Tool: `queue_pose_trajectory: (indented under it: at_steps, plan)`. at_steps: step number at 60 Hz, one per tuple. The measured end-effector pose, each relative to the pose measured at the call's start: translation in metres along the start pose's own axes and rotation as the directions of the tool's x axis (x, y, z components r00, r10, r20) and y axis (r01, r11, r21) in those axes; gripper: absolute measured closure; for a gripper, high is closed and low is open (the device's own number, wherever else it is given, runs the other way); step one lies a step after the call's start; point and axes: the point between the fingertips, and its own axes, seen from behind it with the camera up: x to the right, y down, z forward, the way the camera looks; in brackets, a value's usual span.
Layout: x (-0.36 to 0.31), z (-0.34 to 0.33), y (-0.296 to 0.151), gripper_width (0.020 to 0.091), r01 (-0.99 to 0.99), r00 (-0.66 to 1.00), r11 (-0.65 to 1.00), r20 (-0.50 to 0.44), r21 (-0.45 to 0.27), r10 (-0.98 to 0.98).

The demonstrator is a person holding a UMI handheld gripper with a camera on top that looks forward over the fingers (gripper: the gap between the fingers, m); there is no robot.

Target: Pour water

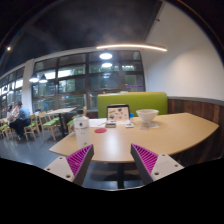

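A round wooden table [150, 136] stands beyond my fingers. On its left part stands a white cup [82, 126], with a small red thing [100, 129] beside it. A white bowl [147, 116] sits at the far right of the tabletop. A small upright sign or tablet [118, 112] stands near the table's back edge. My gripper [112, 160] is open, well short of the table's front edge, with only the table's edge and dark floor between the magenta pads [80, 158]. Nothing is held.
A green bench [133, 101] runs behind the table against a wood-panelled wall [195, 107]. To the left are more tables and chairs [48, 124], where a seated person [19, 118] is in view. Large dark windows [85, 78] line the back.
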Motion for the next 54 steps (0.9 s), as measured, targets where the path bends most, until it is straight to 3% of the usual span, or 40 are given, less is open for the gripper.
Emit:
queue_pose_trajectory:
  at_steps: [18, 36, 37, 40, 54]
  plan:
    - [-0.116, 0.104, -0.004, 0.0279, 0.086, 0.991, 0.996, 0.099, 0.033, -0.089]
    - [-0.129, 0.195, -0.009, 0.0275, 0.160, 0.987, 0.987, -0.035, 0.032, -0.159]
    - [-0.129, 0.199, -0.009, 0.0296, 0.152, 0.988, 0.988, -0.040, 0.033, -0.150]
    - [-0.129, 0.209, 0.000, 0.0546, 0.128, 0.991, 0.992, -0.049, 0.006, -0.127]
    - [-0.126, 0.217, -0.006, 0.0670, 0.090, 0.993, 0.994, -0.087, 0.064, -0.084]
